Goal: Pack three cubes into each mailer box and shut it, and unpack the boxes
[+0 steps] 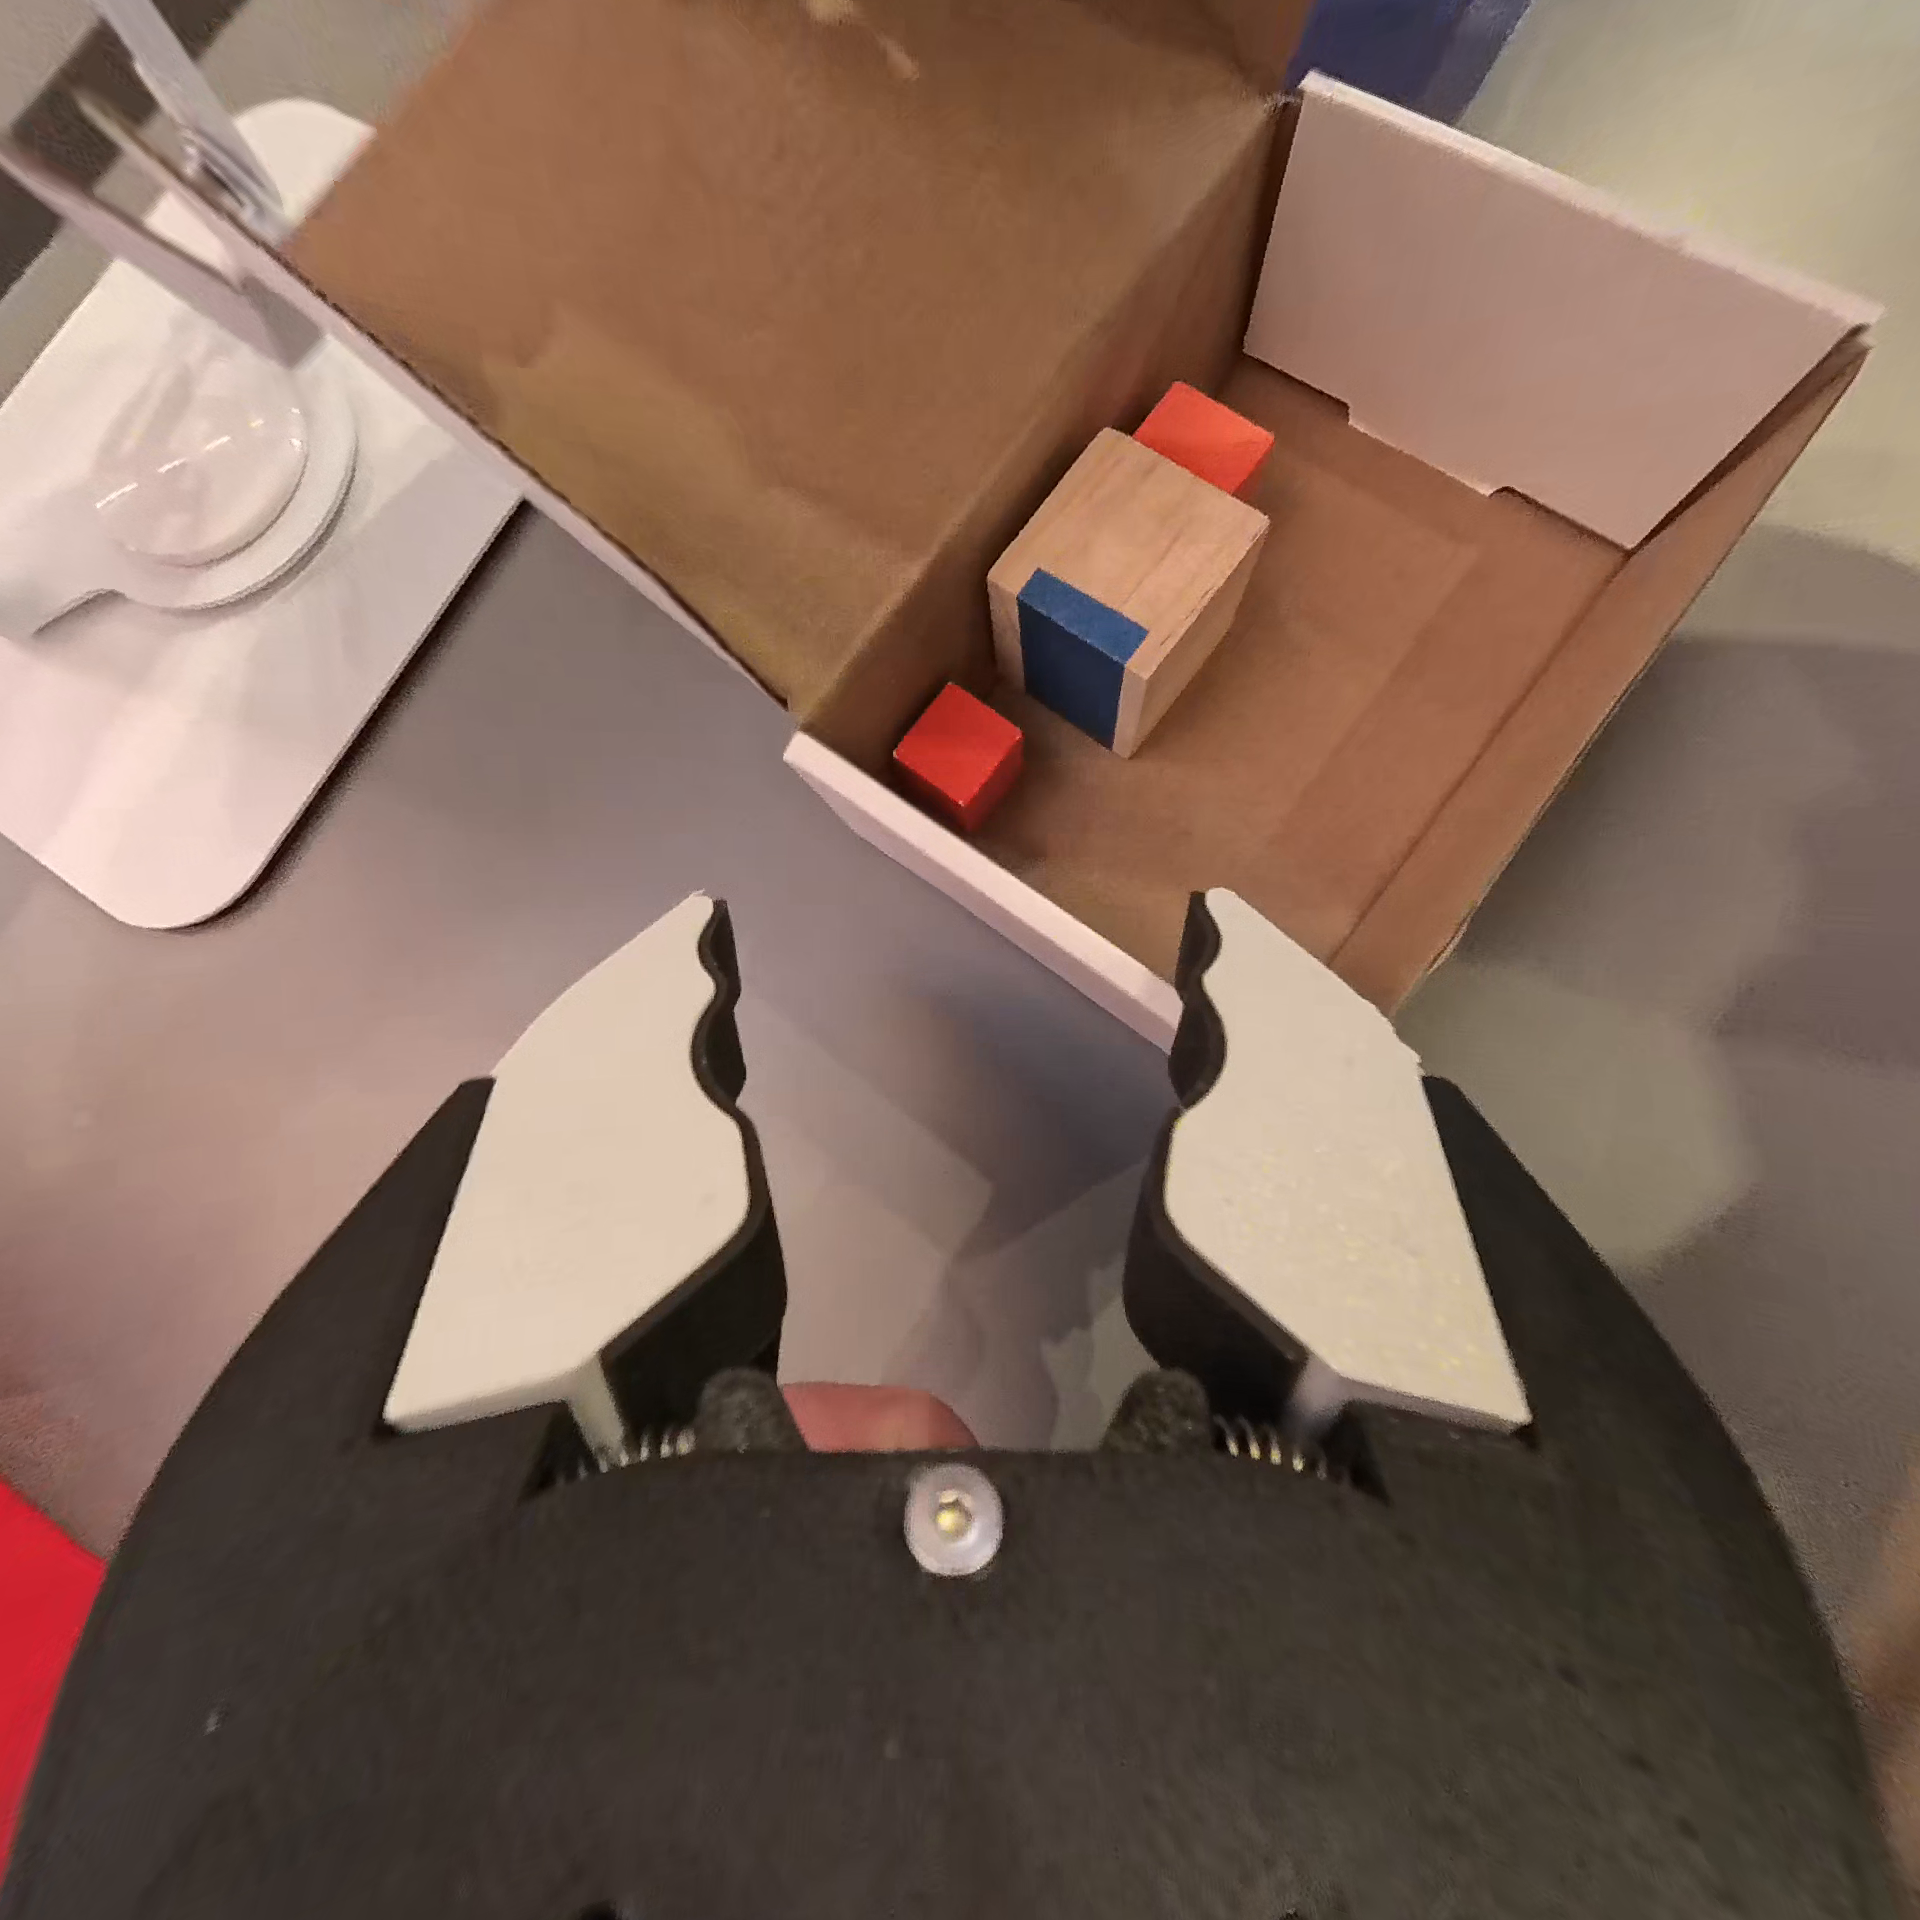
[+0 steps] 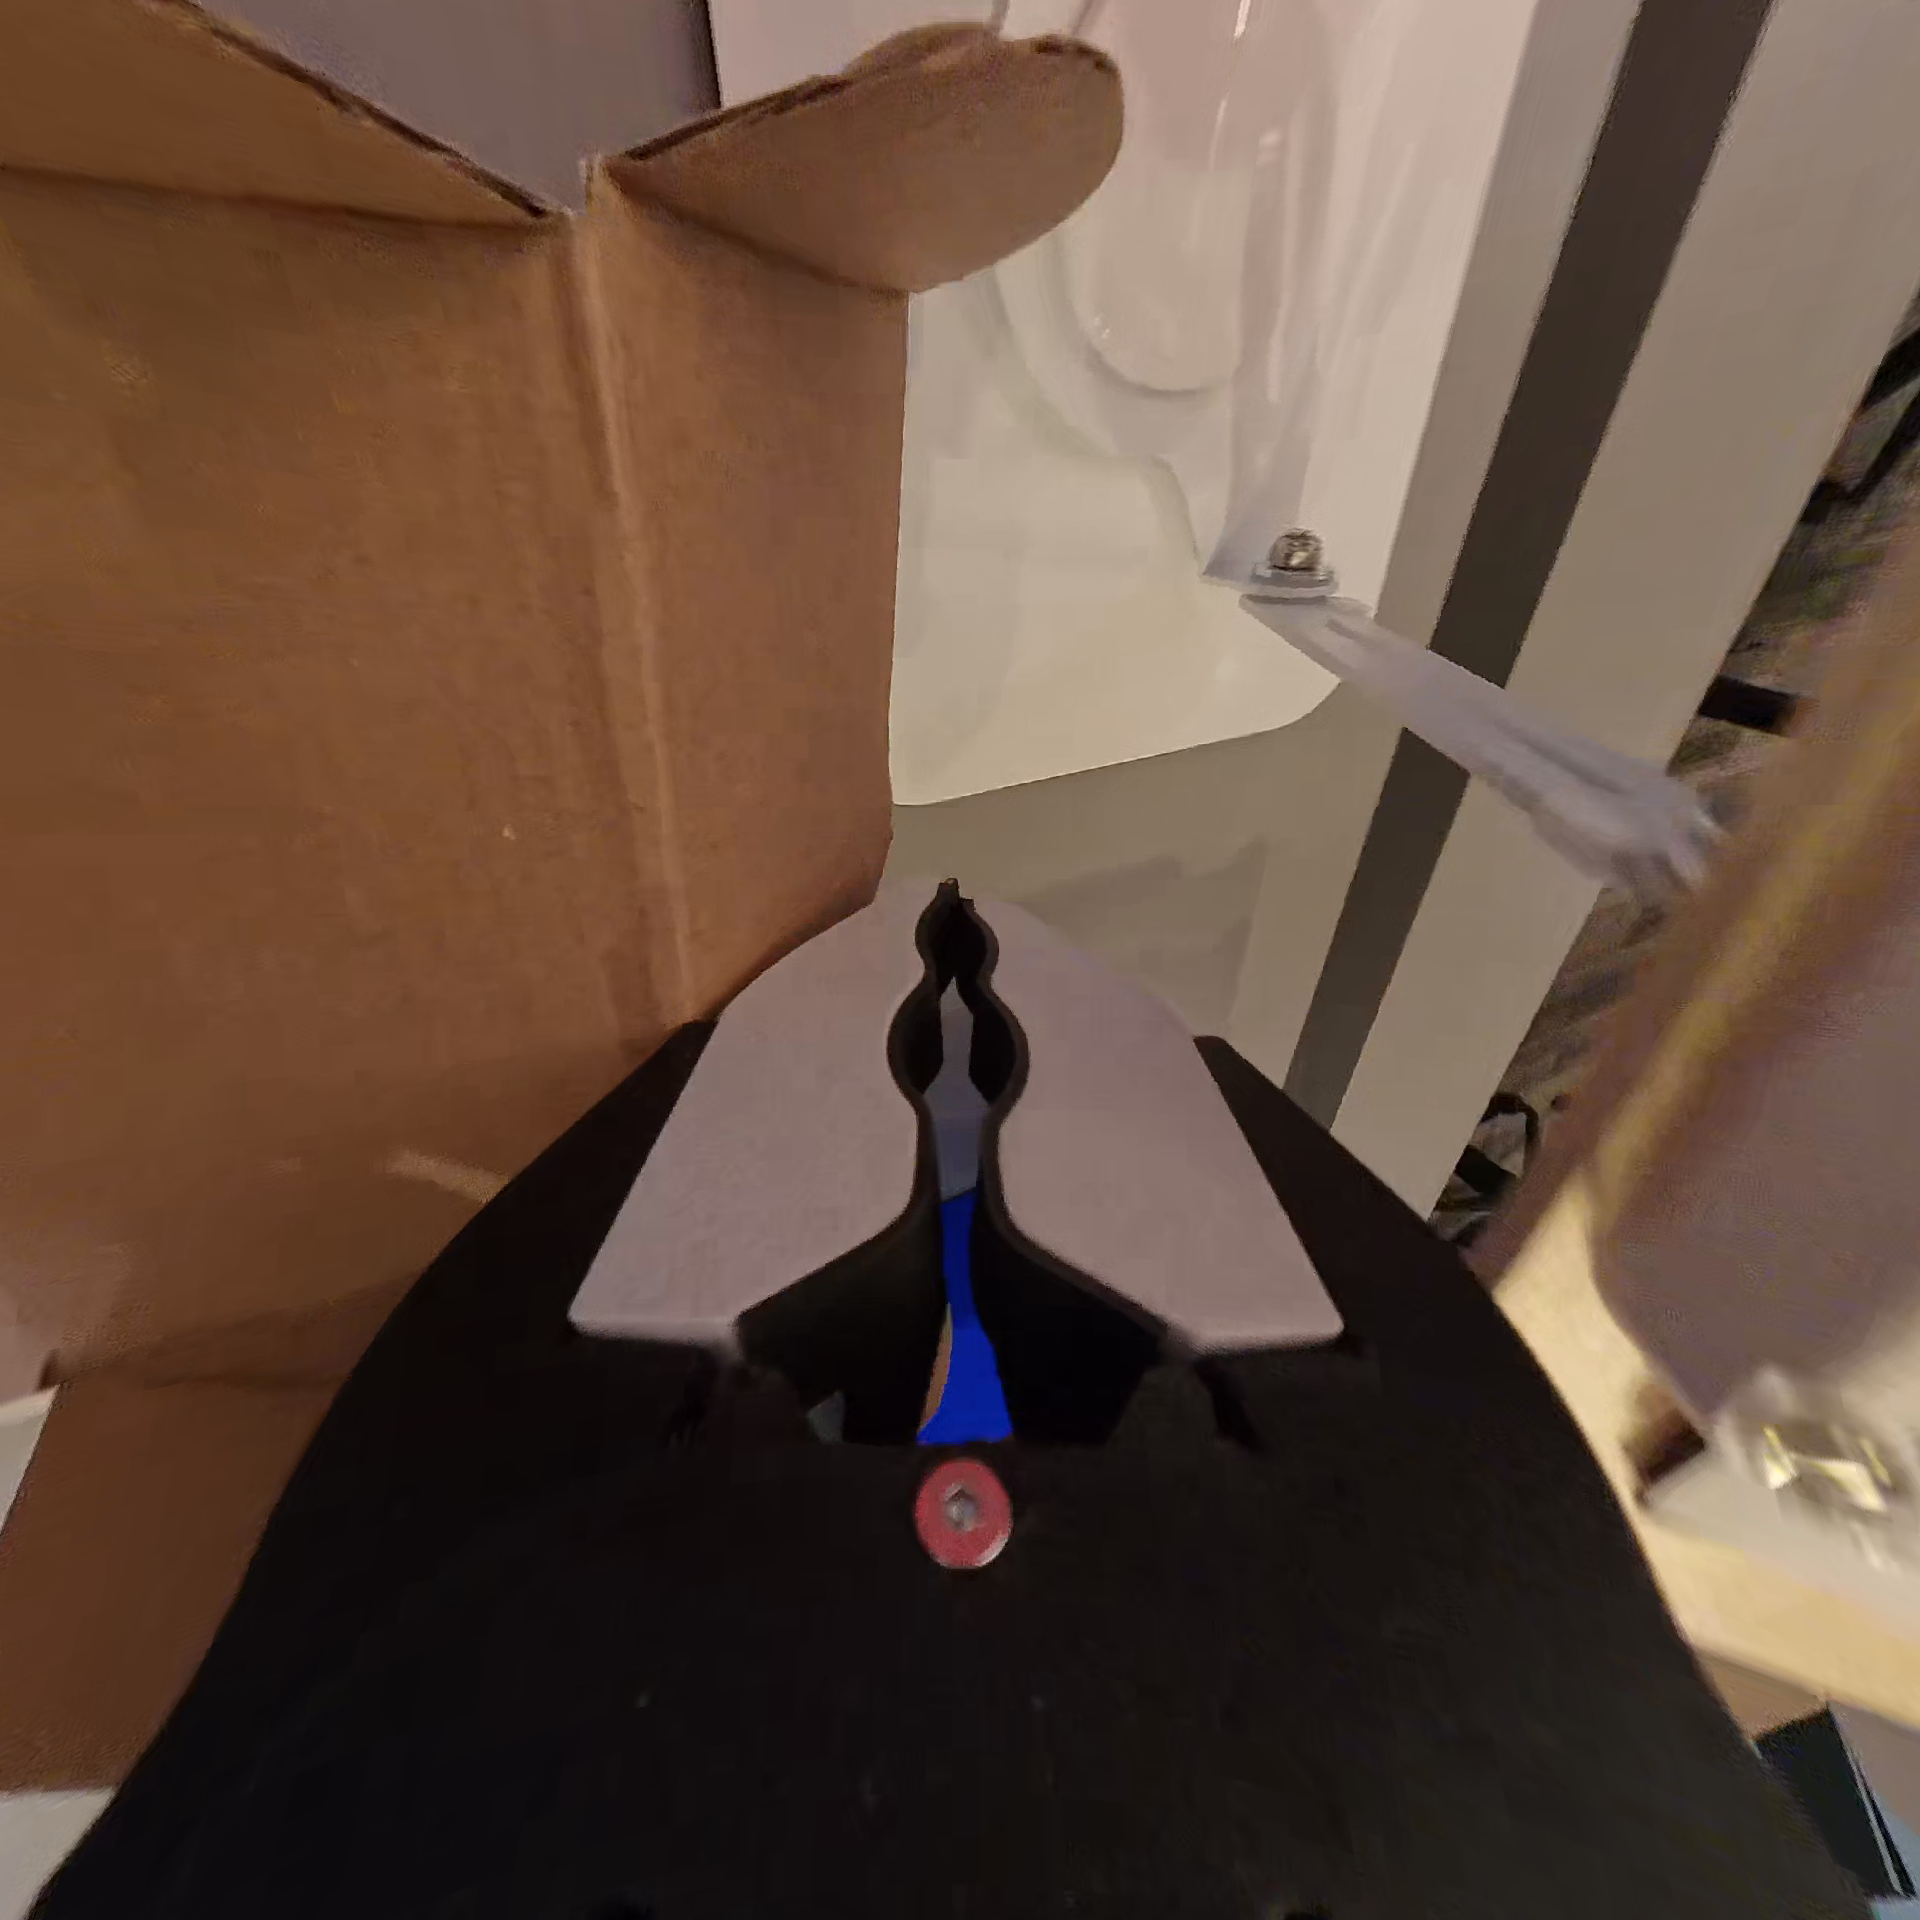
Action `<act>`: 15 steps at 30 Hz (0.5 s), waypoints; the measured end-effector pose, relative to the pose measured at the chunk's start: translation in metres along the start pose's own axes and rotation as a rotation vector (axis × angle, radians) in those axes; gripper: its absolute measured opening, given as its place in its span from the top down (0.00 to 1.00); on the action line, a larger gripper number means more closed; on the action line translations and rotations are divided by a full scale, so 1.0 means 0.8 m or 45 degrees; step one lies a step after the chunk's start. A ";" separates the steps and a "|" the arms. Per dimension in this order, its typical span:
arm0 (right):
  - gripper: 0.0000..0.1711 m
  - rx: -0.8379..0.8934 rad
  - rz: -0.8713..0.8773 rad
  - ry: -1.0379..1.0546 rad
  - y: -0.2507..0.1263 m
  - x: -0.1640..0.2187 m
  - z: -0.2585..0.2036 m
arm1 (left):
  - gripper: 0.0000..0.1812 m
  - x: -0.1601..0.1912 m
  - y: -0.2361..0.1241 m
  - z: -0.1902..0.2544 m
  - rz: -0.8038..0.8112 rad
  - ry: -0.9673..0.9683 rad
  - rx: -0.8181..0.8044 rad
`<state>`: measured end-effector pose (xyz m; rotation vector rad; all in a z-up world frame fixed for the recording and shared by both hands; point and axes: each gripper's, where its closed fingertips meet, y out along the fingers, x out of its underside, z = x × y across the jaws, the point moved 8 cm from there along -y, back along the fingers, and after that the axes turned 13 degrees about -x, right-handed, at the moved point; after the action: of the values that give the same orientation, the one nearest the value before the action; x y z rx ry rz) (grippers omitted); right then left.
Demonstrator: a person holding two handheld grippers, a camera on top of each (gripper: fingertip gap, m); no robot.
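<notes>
An open mailer box (image 1: 1382, 727) lies on the grey table, brown inside and white outside, with its lid (image 1: 831, 312) standing up. Inside it are a small red cube (image 1: 961, 753) at the near corner, a larger wooden cube with a blue stripe (image 1: 1127, 582), and another red cube (image 1: 1205, 431) behind that. My left gripper (image 1: 961, 914) is open and empty, just in front of the box's near white wall. My right gripper (image 2: 951, 904) is shut, beside the right edge of the raised brown lid (image 2: 364, 623). I cannot tell whether it touches the lid.
A white stand base (image 1: 156, 644) with a clear dome and a metal arm sits left of the box. It also shows in the right wrist view (image 2: 1039, 623), with a bolted metal bar (image 2: 1455, 707). A dark strip (image 2: 1527, 468) runs along the table beyond the base. Spacing between my two grippers at the tips: around 20 cm.
</notes>
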<state>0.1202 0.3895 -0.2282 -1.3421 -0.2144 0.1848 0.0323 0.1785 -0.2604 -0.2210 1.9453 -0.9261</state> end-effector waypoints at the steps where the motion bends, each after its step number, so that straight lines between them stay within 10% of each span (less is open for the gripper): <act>1: 1.00 -0.006 -0.024 -0.009 0.010 -0.004 0.000 | 0.55 0.001 -0.002 0.001 -0.001 0.004 -0.007; 8: 1.00 -0.052 -0.079 -0.056 0.060 -0.033 -0.014 | 0.58 0.010 -0.013 0.009 -0.001 -0.020 -0.014; 15: 0.91 0.089 0.102 0.052 0.006 -0.042 -0.013 | 0.63 0.015 -0.014 0.005 -0.032 -0.151 0.011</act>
<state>0.0901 0.3722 -0.2364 -1.2848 -0.1189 0.2303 0.0261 0.1624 -0.2619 -0.2895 1.8329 -0.9170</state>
